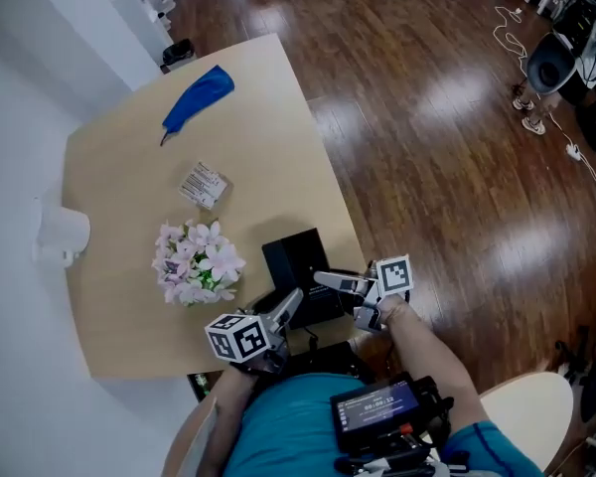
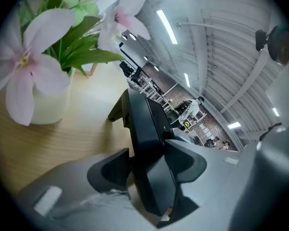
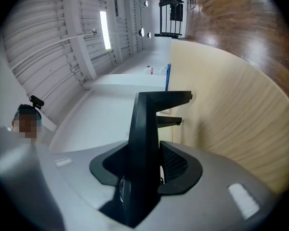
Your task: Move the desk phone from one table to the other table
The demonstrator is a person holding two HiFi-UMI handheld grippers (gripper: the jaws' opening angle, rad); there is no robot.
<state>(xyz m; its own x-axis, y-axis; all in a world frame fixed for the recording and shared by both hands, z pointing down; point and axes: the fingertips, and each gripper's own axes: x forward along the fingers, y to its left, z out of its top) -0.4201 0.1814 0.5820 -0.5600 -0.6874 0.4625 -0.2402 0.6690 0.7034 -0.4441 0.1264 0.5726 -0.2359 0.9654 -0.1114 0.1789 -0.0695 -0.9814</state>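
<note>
Gripping the desk phone (image 1: 300, 264) from two sides at once: clamped by the left claw (image 1: 290, 306) on its near-left edge and by the right claw (image 1: 330, 282) on its right edge. Confirmed in the left gripper view, with the left claw (image 2: 147, 167) closed over a thin black slab of casing, both pads pressed against it, and in the right gripper view, with the right claw (image 3: 144, 166) closed the same way over the casing seen edge-on. Most likely held in this paired fashion to share the weight and to stop a wide, awkward body from twisting on the way to the other table. Sitting between the two claws, over the near edge of the light wood table (image 1: 129, 296); hard to tell whether resting on the wood or just clear of it. Matte black all over, flat and angular, with a raised rear panel and a short strut jutting out toward the table ahead of the left claw. No keys, handset or cord to make out from these angles. Just left of the left claw and apart from it, a pot of pink flowers (image 1: 197, 263); well beyond both claws, a small packet (image 1: 203, 184).
</note>
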